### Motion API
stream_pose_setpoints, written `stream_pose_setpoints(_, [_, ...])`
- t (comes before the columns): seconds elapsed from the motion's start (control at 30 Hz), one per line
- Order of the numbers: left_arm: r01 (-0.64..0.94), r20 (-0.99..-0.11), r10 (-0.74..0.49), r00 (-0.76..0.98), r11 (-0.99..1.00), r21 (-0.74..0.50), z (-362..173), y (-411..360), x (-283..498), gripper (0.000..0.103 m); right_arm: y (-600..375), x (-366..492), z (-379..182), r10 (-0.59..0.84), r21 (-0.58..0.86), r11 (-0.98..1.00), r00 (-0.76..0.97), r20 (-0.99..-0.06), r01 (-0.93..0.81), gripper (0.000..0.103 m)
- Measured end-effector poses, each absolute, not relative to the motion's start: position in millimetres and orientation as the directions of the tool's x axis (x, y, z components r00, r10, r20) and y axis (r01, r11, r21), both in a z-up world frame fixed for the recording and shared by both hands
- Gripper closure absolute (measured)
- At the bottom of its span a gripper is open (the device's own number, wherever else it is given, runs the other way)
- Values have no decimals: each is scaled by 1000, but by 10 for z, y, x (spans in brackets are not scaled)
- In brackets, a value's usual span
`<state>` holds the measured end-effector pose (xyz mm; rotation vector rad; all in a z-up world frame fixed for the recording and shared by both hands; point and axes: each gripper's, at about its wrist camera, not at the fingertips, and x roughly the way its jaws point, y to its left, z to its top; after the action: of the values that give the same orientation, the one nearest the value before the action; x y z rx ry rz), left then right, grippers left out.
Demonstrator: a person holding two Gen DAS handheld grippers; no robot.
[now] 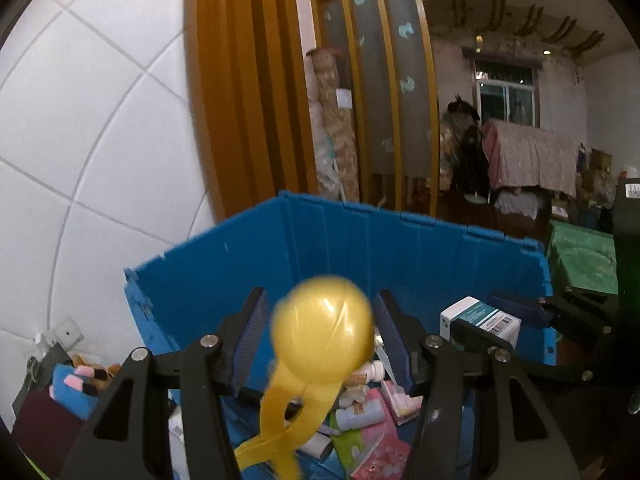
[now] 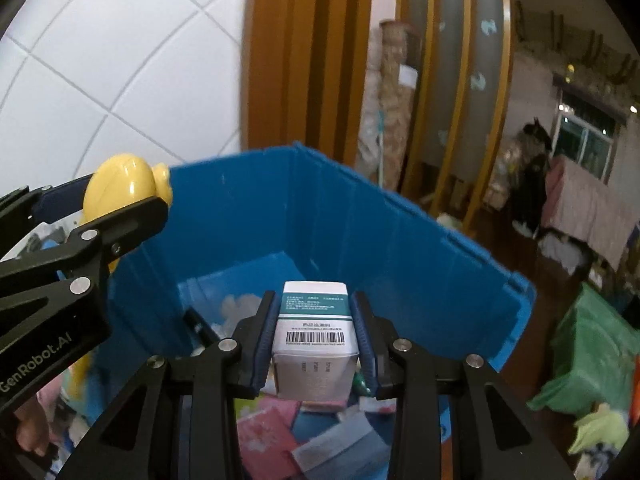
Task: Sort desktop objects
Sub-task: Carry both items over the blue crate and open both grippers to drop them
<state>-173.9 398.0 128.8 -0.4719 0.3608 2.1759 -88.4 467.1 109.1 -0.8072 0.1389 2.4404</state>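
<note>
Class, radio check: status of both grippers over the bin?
Left gripper shut on yellow toy. Right gripper shut on white box. Both above blue bin, nothing blocking.

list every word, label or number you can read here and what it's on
"GenRobot.AI": white lettering on the black body of the left gripper, seen in the right wrist view.
Medicine box held in the right gripper: a barcode and lines of print, too small to read.
Pink packets in the blue bin: print blurred, unreadable.

Yellow ball, blue bin, white-teal barcoded box, black tongs with blue pads.
</note>
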Motion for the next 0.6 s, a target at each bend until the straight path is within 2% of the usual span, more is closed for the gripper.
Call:
stream_pose_setpoints(0.07, [-797,-465,681,-566,-596,97,1191,3958,-1749,49,4748,-927,994,472,-73,-837,-647,-599,-542,67])
stream_pose_setpoints(0.13, [-801,-479,676,-560,-589,105,1151,3993,-1744,39,4791,-939,918,466,-73,-837,-636,-616,-542,66])
stream_pose_setpoints(0.17, [-800,-484,672,-561,-591,105,1133,3990,-1743,31,4794,-939,888,465,-73,-836,-632,-620,-543,61])
stream_pose_setpoints(0.23, [-800,-481,676,-558,-592,95,1120,3921,-1729,30,4803,-924,852,469,-79,-833,-624,-624,-548,53])
stream_pose_setpoints(0.37, [-800,-479,681,-553,-595,77,1165,3751,-1695,30,4743,-889,854,479,-84,-828,-621,-620,-554,23])
stream_pose_setpoints(0.5, [-789,-468,675,-570,-608,84,1212,3508,-1635,30,4678,-881,938,487,-91,-829,-633,-602,-551,14])
stream_pose_setpoints(0.57, [-781,-470,667,-578,-619,82,1235,3337,-1607,30,4553,-818,1006,482,-92,-839,-653,-584,-536,6])
stream_pose_setpoints(0.6, [-774,-471,661,-584,-628,79,1244,3230,-1602,26,4482,-795,1043,477,-94,-845,-665,-574,-526,5])
